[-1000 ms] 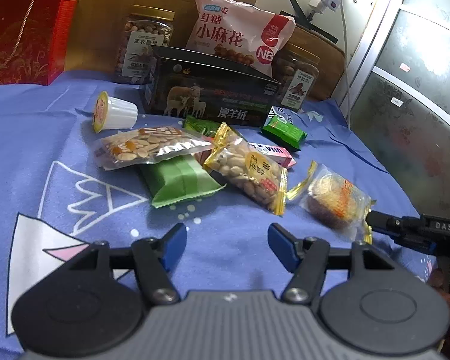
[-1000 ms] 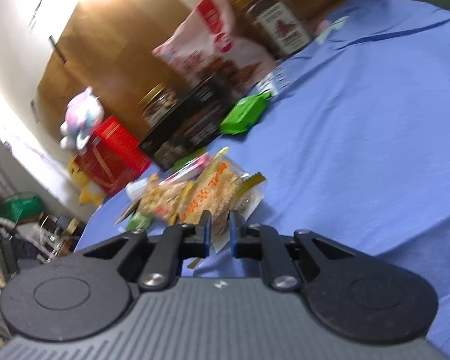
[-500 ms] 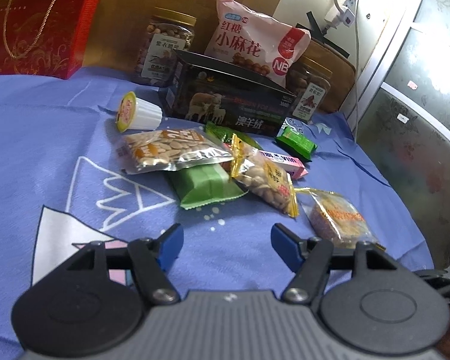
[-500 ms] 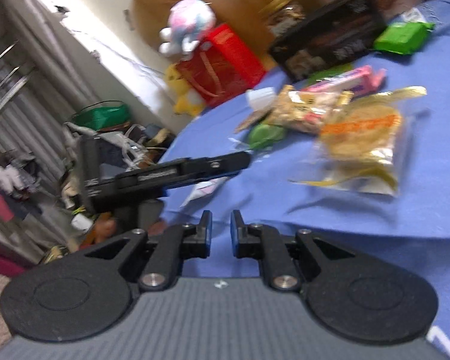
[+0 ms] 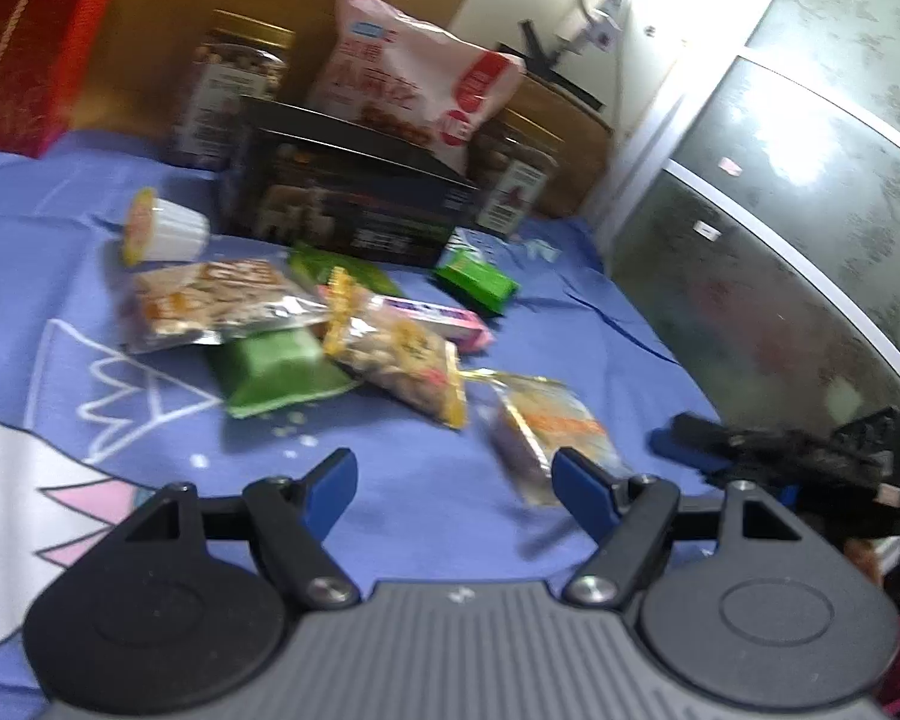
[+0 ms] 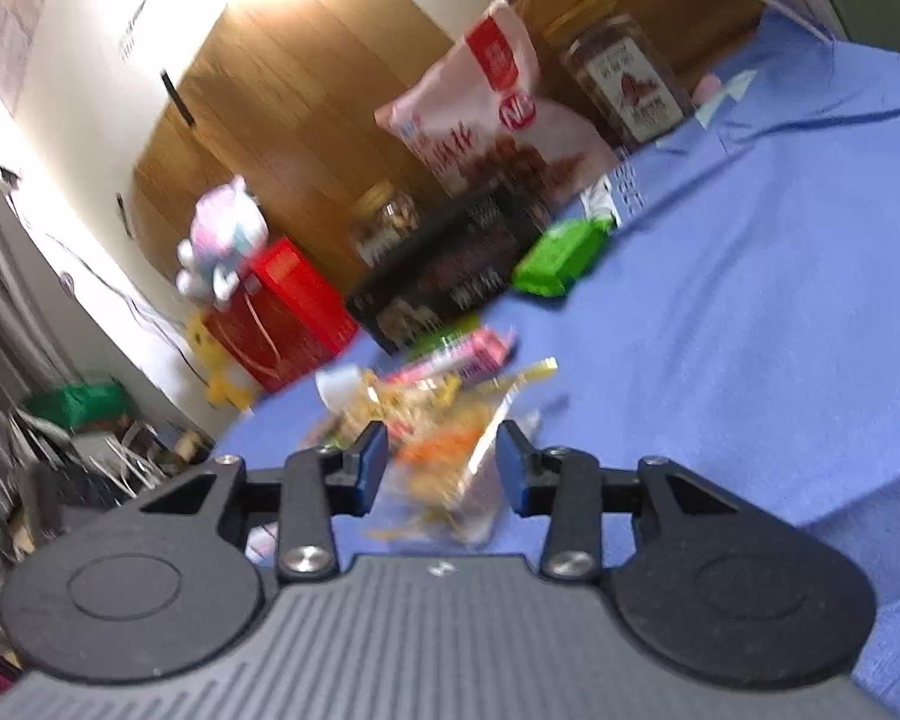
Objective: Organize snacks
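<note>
The right gripper (image 6: pixel 441 465) points at a clear snack packet (image 6: pixel 450 468) with an orange label. Its jaws are opening, and the packet sits in the gap between them on the blue cloth (image 6: pixel 750 324). The blue pads do not seem to press on it, so I think it lies loose.

In the left view the same packet (image 5: pixel 546 426) is at about 4 o'clock from the snack pile, just beside a yellow peanut bag (image 5: pixel 399 363). The left gripper (image 5: pixel 450 483) hangs over bare cloth. Its jaws are opening too, and nothing is between them.

The packet looks light and thin. Its plastic looks shiny, so it may slip. The round cake inside looks crumbly, so a hard squeeze could break it. The best place to hold is probably the flat sealed edge at the end, not the fat middle. The wrapper is soft and will likely bend and droop when lifted.

A black box (image 5: pixel 354 204) stands at 12 o'clock from the pile.
</note>
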Available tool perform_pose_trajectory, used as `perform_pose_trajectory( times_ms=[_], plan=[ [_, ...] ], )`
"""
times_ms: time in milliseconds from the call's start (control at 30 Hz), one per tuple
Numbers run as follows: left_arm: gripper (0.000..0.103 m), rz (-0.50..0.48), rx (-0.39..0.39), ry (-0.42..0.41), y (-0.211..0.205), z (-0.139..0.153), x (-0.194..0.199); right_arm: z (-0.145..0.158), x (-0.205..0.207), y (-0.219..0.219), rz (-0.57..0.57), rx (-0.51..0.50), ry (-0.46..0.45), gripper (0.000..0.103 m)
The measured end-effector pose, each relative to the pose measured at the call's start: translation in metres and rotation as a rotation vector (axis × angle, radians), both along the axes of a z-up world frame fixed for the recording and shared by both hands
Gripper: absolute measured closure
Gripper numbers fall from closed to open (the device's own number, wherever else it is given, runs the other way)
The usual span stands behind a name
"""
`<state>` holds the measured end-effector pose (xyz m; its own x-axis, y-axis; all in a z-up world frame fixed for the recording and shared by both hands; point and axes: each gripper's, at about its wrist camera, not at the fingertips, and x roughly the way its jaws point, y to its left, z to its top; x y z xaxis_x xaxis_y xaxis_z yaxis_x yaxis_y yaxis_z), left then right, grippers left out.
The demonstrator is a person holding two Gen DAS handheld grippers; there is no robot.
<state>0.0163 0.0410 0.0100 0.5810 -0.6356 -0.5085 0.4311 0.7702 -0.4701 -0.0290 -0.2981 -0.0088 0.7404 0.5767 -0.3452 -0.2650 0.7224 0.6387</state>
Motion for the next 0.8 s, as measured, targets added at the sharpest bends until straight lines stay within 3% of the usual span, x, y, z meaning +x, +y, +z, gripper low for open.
perform_pose_trajectory(
  times_ms=[100,233,467,567,667,700,800],
  plan=[
    [0.029,-0.03,0.011,-0.003,-0.009,-0.001,-0.002,-0.01,0.005,0.008,0.022,-0.031,0.033,0.062],
    [0.029,-0.045,0.019,-0.012,-0.013,-0.001,-0.006,-0.017,0.008,0.028,0.122,-0.032,0.069,0.078],
    [0.029,0.013,-0.022,0.011,0.007,0.001,0.0,-0.009,0.0,0.073,0.378,0.018,0.014,0.076],
    [0.029,0.017,-0.049,0.026,0.012,0.002,0.002,0.0,-0.002,0.047,0.326,0.04,-0.027,0.076],
    [0.029,-0.017,-0.083,0.05,0.008,0.003,0.006,0.003,0.001,0.011,0.169,0.064,-0.037,0.074],
    [0.029,-0.035,-0.093,0.064,0.003,0.002,0.009,0.001,0.002,0.0,0.105,0.062,-0.031,0.068],
    [0.025,-0.065,-0.087,0.086,-0.012,0.0,0.012,-0.007,0.01,-0.015,-0.013,0.022,0.002,0.066]
  ],
)
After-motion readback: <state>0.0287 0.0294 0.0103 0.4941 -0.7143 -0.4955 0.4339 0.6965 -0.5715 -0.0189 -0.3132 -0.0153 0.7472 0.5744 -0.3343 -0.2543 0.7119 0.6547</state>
